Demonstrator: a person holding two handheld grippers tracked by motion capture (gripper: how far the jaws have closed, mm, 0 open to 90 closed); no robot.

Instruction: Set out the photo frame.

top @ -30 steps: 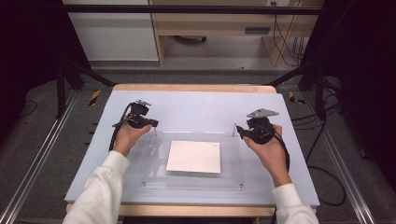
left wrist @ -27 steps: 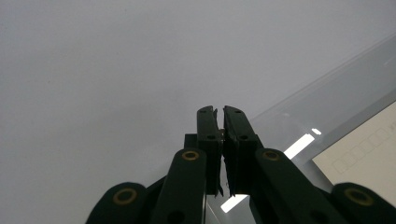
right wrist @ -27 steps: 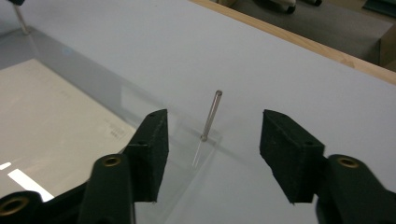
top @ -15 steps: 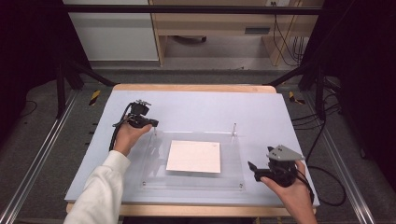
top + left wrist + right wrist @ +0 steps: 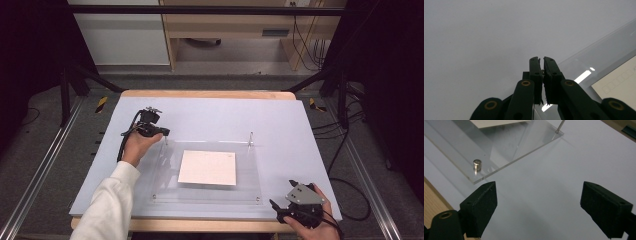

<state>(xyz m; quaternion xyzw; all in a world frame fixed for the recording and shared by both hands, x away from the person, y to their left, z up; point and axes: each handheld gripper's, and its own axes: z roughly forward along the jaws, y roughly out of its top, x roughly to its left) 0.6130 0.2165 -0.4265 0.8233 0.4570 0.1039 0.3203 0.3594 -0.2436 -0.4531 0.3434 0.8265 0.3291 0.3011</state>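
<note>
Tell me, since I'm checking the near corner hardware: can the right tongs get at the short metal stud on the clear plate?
Probably yes. The right tongs stand open, and bare table lies between them and the metal stud at the corner of the clear plate.

Right hand [image 5: 315, 227] cut off by the high view's bottom edge. What the left gripper [image 5: 542, 65] pinches is hidden between the closed jaws. Print on the white sheet [image 5: 207, 167] too small to be read.
</note>
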